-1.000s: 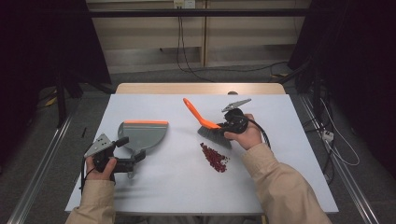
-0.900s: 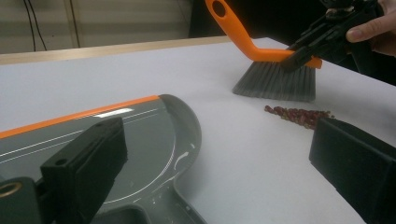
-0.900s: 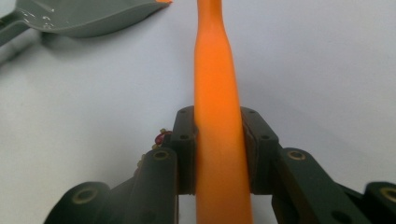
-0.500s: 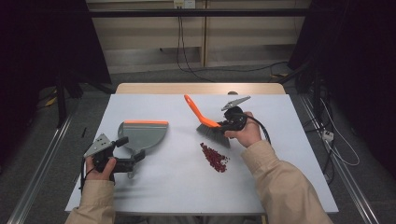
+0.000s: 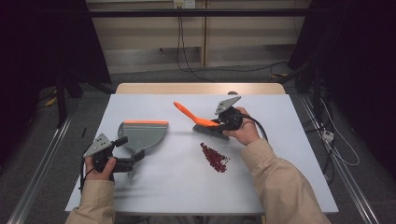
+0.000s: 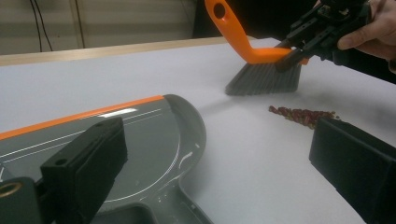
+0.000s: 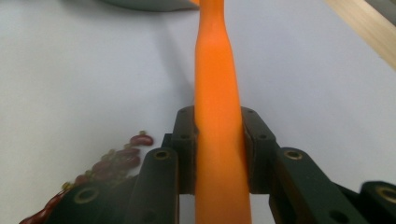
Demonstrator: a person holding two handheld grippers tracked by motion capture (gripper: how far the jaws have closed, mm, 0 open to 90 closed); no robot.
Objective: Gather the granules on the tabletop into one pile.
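From the high view, the right gripper (image 5: pixel 223 125) clamps the orange brush (image 5: pixel 201 122) just behind the red beans (image 5: pixel 215 157), while the left gripper (image 5: pixel 132 162) rests at the grey dustpan (image 5: pixel 142 134). The left gripper view shows its jaws spread astride the pan's handle. The right gripper view shows pads pinching the brush handle (image 7: pixel 217 116). The surface (image 5: pixel 280 140) is pale, the room dark.

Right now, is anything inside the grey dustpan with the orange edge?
The grey plastic dustpan with the orange edge looks bare inside: only shiny grey plastic. The small dark red beans lie in a pile on the white table. The left gripper hides the handle end.
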